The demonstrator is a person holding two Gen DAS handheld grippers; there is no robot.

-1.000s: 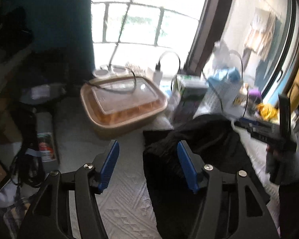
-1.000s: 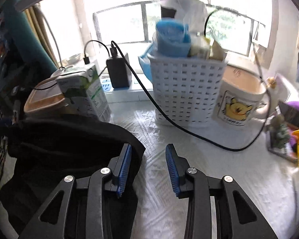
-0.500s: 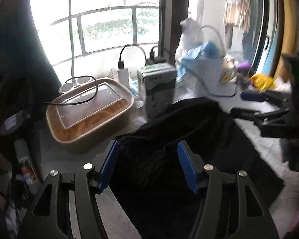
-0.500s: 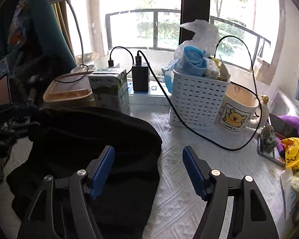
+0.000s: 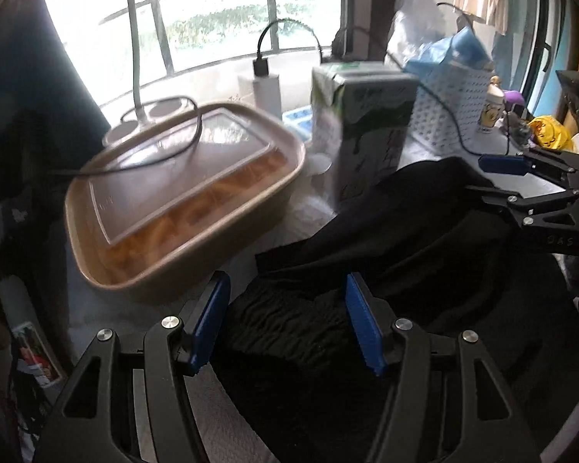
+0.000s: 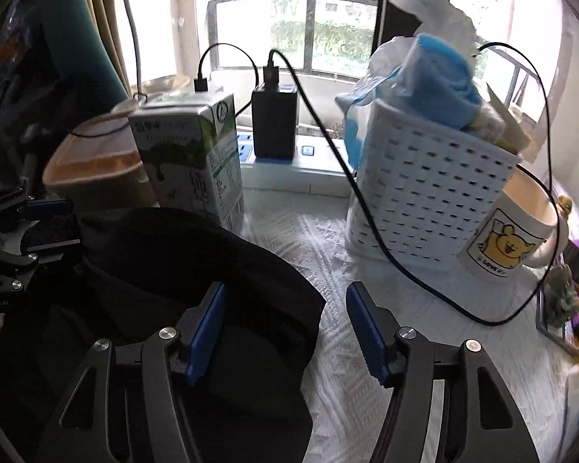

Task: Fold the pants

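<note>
Black pants lie bunched on a white textured cloth. In the left wrist view my left gripper is open, with the pants' ribbed waistband lying between its blue pads; neither pad presses on it. In the right wrist view my right gripper hovers over the rounded folded edge of the pants. Its jaws are closing, the fabric edge sits by the left pad, and bare cloth lies under the right pad. Each gripper shows in the other's view: the right gripper and the left gripper.
A tan food container with a clear lid and a milk carton stand just behind the pants. A white basket, a bear mug, a power strip and a loose black cable crowd the back right.
My left gripper moved from the bare cloth to over the waistband and came lower. My right gripper's jaws went from narrow to wide, then drew in a little, nearer the table.
</note>
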